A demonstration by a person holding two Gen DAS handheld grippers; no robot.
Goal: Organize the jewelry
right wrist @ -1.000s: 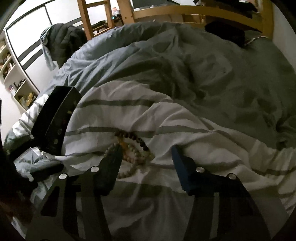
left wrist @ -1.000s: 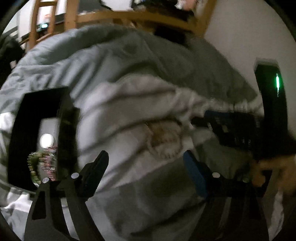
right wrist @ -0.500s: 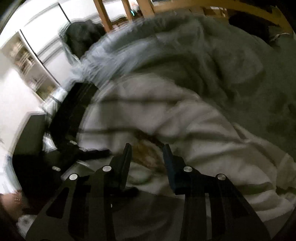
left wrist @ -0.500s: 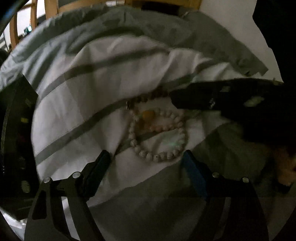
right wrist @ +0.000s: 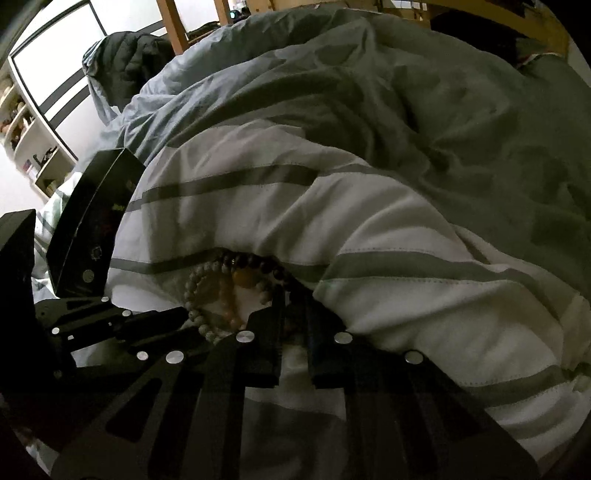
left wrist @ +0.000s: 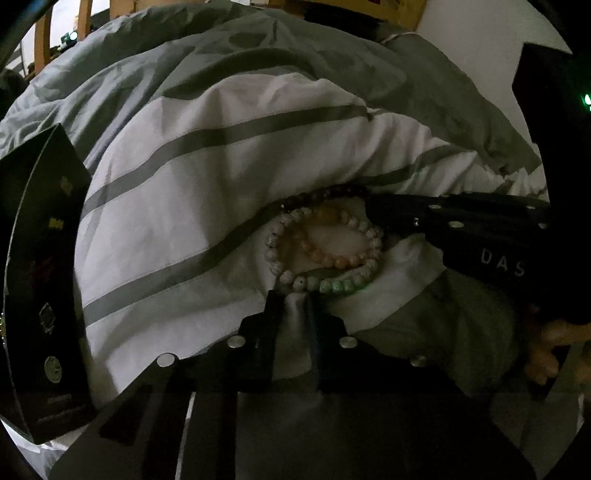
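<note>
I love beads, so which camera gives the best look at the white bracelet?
The left wrist view: the white bracelet lies there as a full ring on the duvet, just beyond the left gripper. The right wrist view shows only part of it, the rest hidden behind the right gripper.

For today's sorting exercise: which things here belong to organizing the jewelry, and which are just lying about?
Job:
white bead bracelet
peach bead bracelet
dark bead bracelet
black box
left tool
right tool

Lying about:
striped duvet
bed frame
jacket
shelves
</note>
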